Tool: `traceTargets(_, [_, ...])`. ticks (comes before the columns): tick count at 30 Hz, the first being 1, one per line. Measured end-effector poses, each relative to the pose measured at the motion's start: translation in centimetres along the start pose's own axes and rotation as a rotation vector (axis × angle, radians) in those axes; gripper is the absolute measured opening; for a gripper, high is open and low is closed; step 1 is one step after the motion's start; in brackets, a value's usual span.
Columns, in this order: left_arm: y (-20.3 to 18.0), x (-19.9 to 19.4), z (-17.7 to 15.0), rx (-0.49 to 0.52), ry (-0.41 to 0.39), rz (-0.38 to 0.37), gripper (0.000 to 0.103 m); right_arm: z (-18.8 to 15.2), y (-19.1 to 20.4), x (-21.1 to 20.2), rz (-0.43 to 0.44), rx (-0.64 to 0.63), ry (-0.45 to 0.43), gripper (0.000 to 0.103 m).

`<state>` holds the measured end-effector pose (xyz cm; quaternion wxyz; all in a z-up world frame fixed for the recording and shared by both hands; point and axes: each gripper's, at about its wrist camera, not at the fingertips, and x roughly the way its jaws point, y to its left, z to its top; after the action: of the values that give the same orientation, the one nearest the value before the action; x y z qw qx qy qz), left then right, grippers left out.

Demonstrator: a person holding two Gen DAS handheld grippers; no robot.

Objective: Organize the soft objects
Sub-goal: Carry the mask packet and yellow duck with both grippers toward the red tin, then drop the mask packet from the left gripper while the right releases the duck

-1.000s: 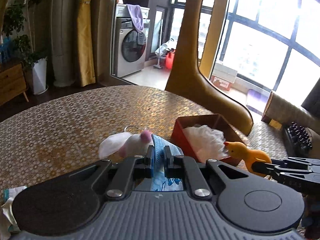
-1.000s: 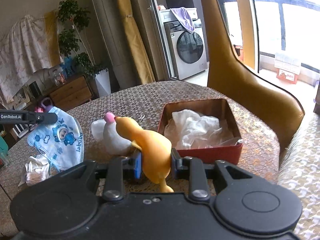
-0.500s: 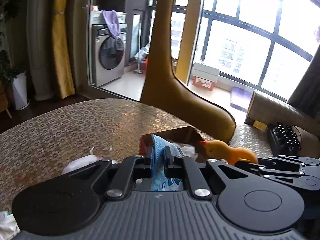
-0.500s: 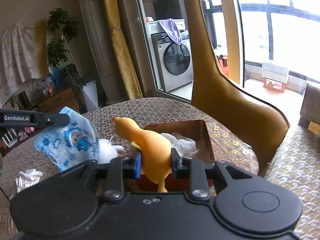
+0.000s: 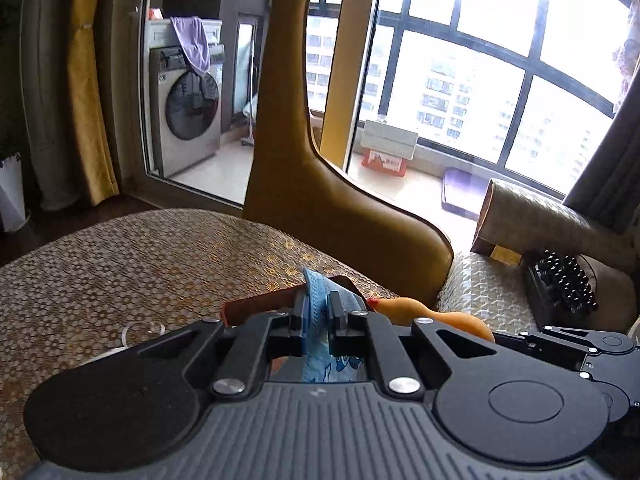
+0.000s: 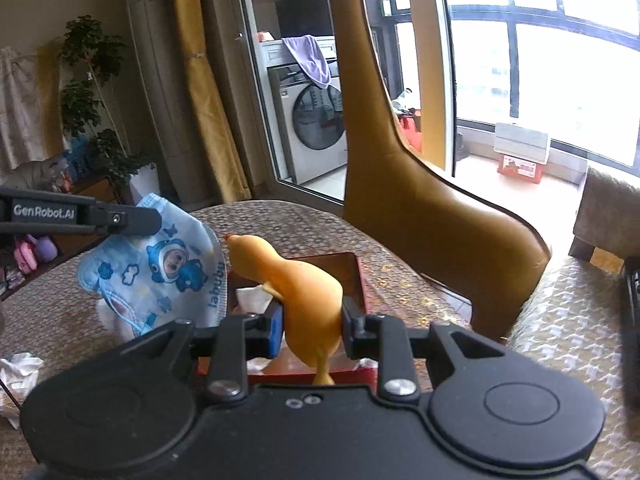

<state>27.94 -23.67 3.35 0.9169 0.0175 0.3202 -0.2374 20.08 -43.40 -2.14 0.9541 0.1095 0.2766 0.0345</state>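
Left wrist view: left hand-held gripper [image 5: 316,312] clamped on one blue mask [image 5: 320,300], held over the near edge of the red box [image 5: 260,306] on the worktop [image 5: 120,264]. One rubber chicken [image 5: 424,312] pokes in from the right, in the right hand-held gripper [image 5: 516,340].

Right wrist view: right hand-held gripper [image 6: 308,328] clamped on the chicken [image 6: 308,292], above the box [image 6: 362,276]. Mask [image 6: 160,272] hangs from the left hand-held gripper [image 6: 136,220], beside the chicken. One white item [image 6: 252,298] already in the box. One crumpled white piece [image 6: 18,366] left on the worktop [image 6: 280,220]; something white behind the mask, can't identify.

Progress: roughly mid-task. One in, two in transit, at least one still out.
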Motion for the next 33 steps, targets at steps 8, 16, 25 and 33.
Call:
traceTargets(8, [-0.1, 5.0, 0.0, -0.030, 0.053, 0.000, 0.009, 0.0, -0.8, 3.6, -0.040, 0.000, 0.060, 0.027])
traceTargets(16, [0.5, 9.2, -0.3, -0.038, 0.109, 0.017, 0.009, -0.4, -1.0, 7.5, -0.088, -0.020, 0.120, 0.027])
traceTargets(25, [1.4, 13.1, -1.1, -0.021, 0.171, 0.058, 0.009, -1.2, -0.4, 11.1, -0.085, -0.050, 0.188, 0.029])
traceTargets(33, [1.5, 15.3, -2.2, 0.003, 0.222, 0.070, 0.009, -2.0, 1.1, 12.3, -0.054, -0.134, 0.224, 0.031])
